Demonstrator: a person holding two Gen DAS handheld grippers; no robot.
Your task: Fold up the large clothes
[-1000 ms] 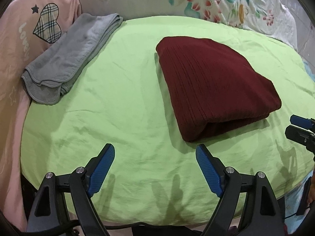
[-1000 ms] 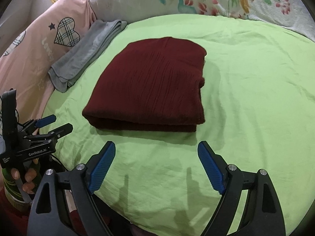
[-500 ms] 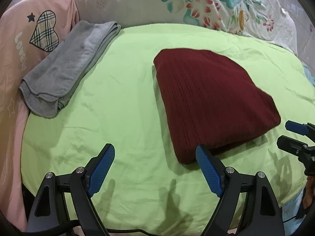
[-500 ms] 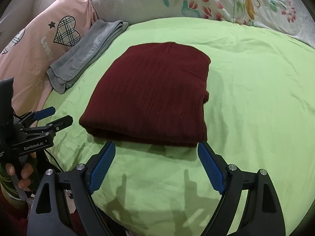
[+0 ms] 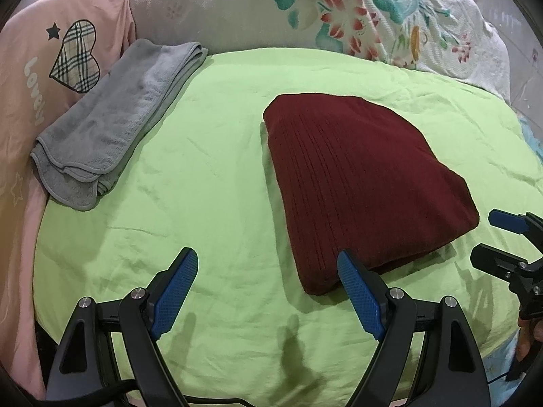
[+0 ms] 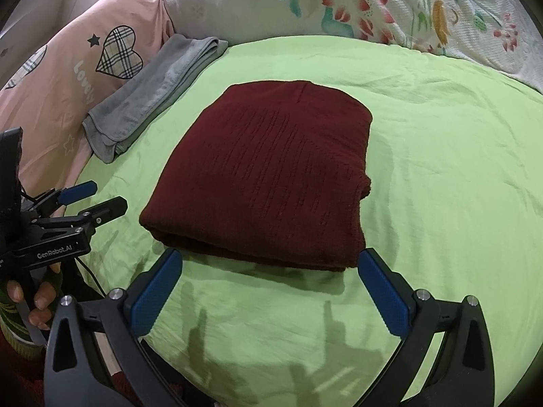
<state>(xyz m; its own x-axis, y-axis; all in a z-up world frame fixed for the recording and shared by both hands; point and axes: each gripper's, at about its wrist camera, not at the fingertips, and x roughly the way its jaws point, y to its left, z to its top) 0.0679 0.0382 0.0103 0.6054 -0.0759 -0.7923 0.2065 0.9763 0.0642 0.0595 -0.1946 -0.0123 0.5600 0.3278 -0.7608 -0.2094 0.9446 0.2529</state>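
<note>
While your right claw is opening over bare sheet and your left claw stands released, the dark red ribbed knit garment lies folded into a thick, tidy rectangle on the light green bed sheet, just beyond both.

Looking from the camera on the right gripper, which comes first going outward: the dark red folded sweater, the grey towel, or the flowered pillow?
1. Dark red folded sweater, just ahead of the right gripper.
2. Grey towel, farther, to the left.
3. Flowered pillow, farthest, across the back.
</note>
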